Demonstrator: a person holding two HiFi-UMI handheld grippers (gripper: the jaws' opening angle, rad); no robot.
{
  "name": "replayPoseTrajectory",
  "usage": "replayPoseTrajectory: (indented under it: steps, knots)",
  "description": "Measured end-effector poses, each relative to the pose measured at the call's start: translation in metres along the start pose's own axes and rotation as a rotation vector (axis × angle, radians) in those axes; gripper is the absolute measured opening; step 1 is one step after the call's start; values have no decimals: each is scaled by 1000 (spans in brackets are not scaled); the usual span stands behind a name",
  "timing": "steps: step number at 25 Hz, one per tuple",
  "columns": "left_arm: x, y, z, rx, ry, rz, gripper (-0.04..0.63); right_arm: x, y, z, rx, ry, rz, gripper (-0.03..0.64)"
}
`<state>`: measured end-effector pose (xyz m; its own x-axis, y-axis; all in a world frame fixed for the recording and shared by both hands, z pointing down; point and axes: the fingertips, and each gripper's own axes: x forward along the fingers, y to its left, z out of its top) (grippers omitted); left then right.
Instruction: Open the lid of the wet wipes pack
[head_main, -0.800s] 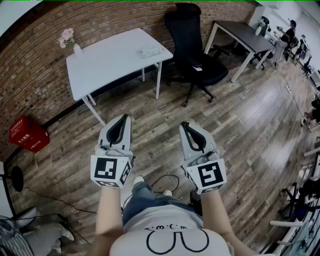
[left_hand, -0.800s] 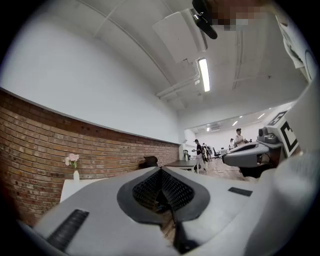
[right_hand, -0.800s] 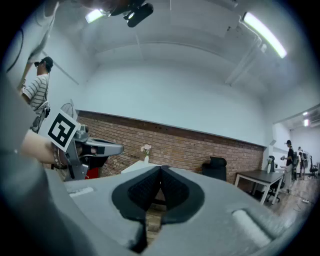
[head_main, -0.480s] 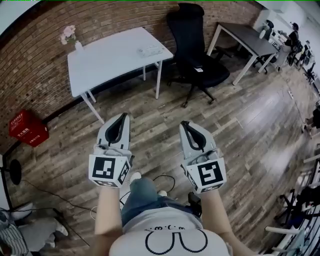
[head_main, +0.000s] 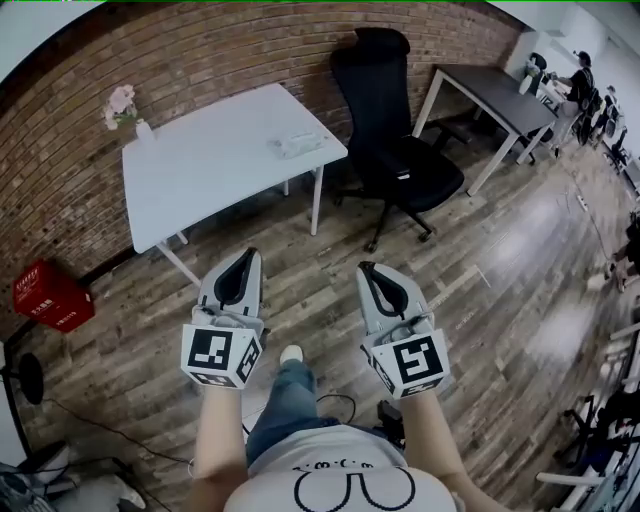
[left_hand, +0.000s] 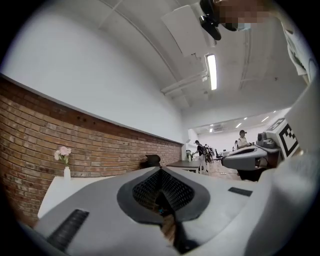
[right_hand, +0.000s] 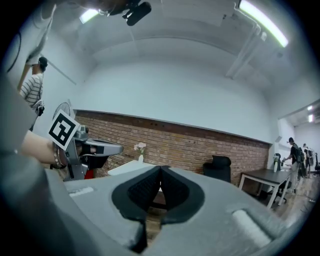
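Left gripper (head_main: 244, 258): jaws are pressed fully together, nothing is clamped between them, nothing is touched. Right gripper (head_main: 369, 270): same, jaws are closed tight on nothing. Both are held level and side by side above the wooden floor (head_main: 500, 250), aimed toward the white table (head_main: 200, 175). The wet wipes pack (head_main: 297, 145) is seen lying flat on the far right part of that table, well apart from both grippers; its lid is too small to be read. Counted: two grippers, one wipes pack, one white table, one vase with pink flowers (head_main: 124, 108) set at the table's back left corner, one black office chair (head_main: 392, 120) just right of the table, one dark desk (head_main: 492, 90) behind the chair, one red crate (head_main: 45, 296) by the brick wall
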<state>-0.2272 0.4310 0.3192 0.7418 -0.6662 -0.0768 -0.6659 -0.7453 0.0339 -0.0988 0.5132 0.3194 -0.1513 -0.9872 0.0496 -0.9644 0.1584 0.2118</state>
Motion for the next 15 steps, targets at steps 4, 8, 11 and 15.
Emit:
replayPoseTrajectory:
  steps: [4,8,11,15]
  knots:
    - [61,43,-2,10,14,-29,-2,66,-26,2,9,-4,-21,-5]
    - [116,86,-5,11,31,-52,-2,132,-44,7,10,-4,-31,-5]
    - [150,107,-8,6,44,-79,-2,170,-56,8,8,6,-37,-5]
    - [185,128,-15,-30,50,-87,-2,207,-73,6,1,9,-34,-5]
